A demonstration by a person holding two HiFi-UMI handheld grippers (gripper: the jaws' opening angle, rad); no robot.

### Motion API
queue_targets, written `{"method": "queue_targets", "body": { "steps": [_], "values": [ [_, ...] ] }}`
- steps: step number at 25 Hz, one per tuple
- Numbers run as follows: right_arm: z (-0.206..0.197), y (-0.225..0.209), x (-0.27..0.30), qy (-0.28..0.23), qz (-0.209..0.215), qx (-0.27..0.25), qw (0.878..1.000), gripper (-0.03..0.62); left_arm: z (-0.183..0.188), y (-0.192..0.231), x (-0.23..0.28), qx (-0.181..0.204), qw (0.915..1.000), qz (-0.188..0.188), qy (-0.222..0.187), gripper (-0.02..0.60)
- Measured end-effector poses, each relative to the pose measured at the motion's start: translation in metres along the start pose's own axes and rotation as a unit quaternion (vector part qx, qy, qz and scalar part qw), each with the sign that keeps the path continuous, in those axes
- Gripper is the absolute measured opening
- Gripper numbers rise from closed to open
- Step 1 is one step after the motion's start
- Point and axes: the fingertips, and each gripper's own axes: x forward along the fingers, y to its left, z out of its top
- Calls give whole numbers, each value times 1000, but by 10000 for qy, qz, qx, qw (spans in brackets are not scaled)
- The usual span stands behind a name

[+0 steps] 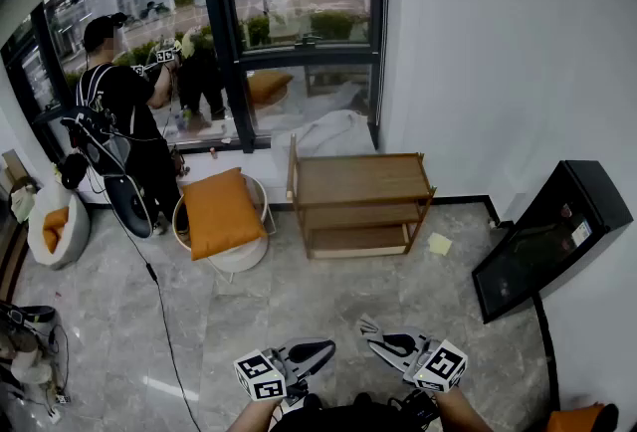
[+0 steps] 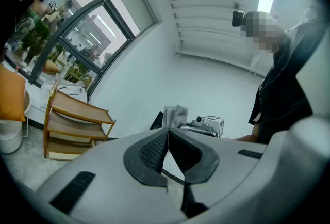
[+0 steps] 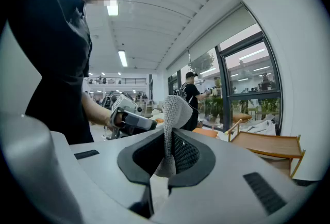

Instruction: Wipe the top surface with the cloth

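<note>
Grey knit cloth (image 3: 175,109) pinched between the jaws of the right tool (image 3: 169,138), free end standing up past the tips. Jaws of the left tool (image 2: 167,132) pressed together on nothing, pads meeting at the tips. Both tools low in the head view, near the bottom edge, well apart from the wooden shelf unit (image 1: 358,201) at mid-frame.

Step in hand, as judged: the approach, with wiping not yet begun and the cloth nowhere near the top surface (image 1: 360,177), apparently bare. Next move, by the look of it: carry the right tool up-frame over the open marble floor (image 1: 299,301), lay the cloth flat on the top board, then sweep side to side.

Edges to mind: raised wooden rails at the ends of the top board, front lip open. Just beside the unit's left, an orange cushion (image 1: 219,213) on a round stool. White wall close on the right; window and crumpled white sheet (image 1: 333,133) behind. At the right edge of frame a black panel (image 1: 549,239) leaning on the wall; down the left of the floor, a trailing cable (image 1: 159,301). Plenty of room straight ahead, least at the left end.
</note>
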Motion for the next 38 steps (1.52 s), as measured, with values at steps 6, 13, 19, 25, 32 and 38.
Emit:
{"method": "queue_targets", "body": {
  "steps": [6,13,19,25,32,38],
  "values": [
    [-1,6,-8,56,-45,60,10000,34,-2,-7,-2,16,10000,22,28,12],
    [5,-3,-17,-196,-95,141,9997,35,4,0,2,321,9985,434,-19,12],
    [-6,-5,-25,-167,-185,277,9993,35,0,-3,-2,458,9966,677,-37,12],
    [-7,-12,-32,-233,-60,295,9993,35,-4,-5,4,472,9957,796,-43,12],
    [-37,-19,-62,218,-156,225,9994,35,-25,-20,30,445,9961,746,164,12],
    [-52,-48,-91,430,-478,200,9977,35,-37,-5,27,250,9948,944,273,12]
  ]
}}
